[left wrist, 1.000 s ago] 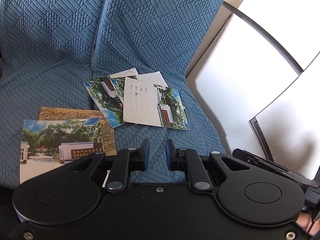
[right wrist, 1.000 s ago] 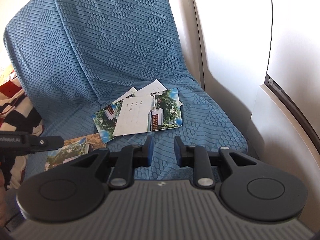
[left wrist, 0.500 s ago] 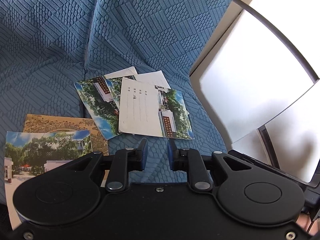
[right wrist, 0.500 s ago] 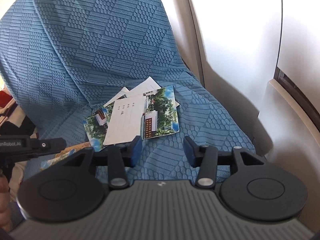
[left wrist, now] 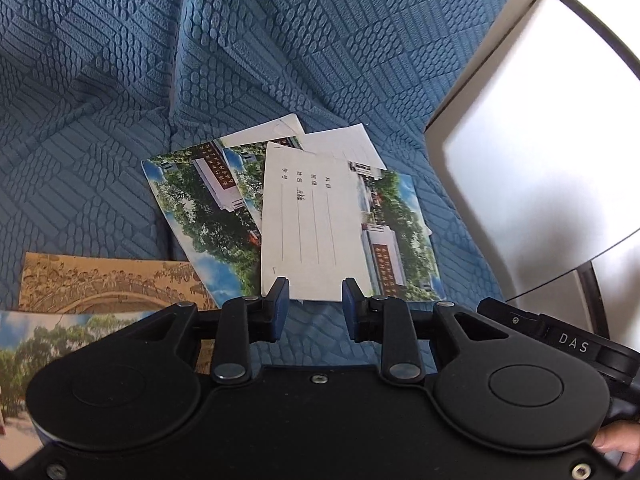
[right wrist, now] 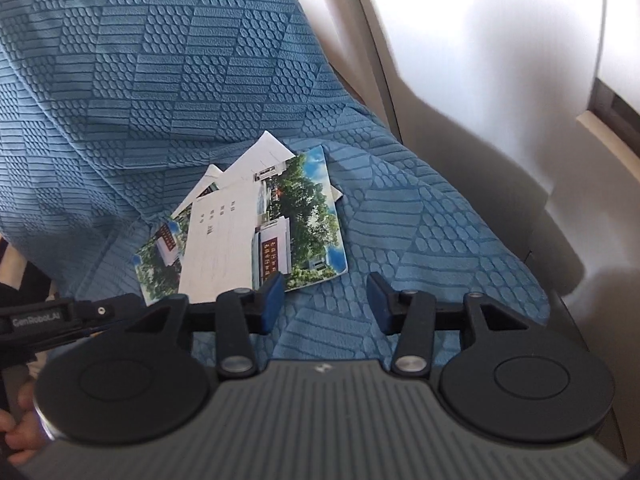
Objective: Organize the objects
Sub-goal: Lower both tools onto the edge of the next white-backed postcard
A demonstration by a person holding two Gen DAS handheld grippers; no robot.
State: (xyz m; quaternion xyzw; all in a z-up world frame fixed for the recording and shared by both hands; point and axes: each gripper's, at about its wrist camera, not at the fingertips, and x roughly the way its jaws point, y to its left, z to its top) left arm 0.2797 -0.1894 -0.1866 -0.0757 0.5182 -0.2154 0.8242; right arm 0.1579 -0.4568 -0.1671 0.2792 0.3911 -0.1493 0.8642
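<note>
Left gripper [left wrist: 313, 308] nearest in its view, jaws opening, nothing between them, blue pads just short of the near edge of the white form card [left wrist: 304, 224]. At 9 o'clock of the fingers: tan bridge-print card [left wrist: 108, 284], and nearer, at 8 o'clock, a scenery card [left wrist: 60, 344] partly under the gripper body. Beyond the fingertips at 12 o'clock sits the loose pile of cards [left wrist: 288, 208], fanned and overlapping on the blue textured seat cover [left wrist: 120, 100]; photo cards under the form card, white ones poking out at the far side. Right gripper [right wrist: 326, 304] parted fairly wide, empty, fingers over bare cover; same pile [right wrist: 256, 224] at 11 o'clock of it, its near corner just beside the left pad. Other gripper's black handle [right wrist: 48, 316] at 9 o'clock. Pale wall panel [right wrist: 480, 80] far right. Handling guess: cards are light, thin, semi-stiff, glossy faces likely slippery, lying flat on soft fabric so hard to get under. Best hold probably an overhanging edge or corner of the top card; pinch gently, pressing hard could crease it. Sliding cards together may drag the cover.
</note>
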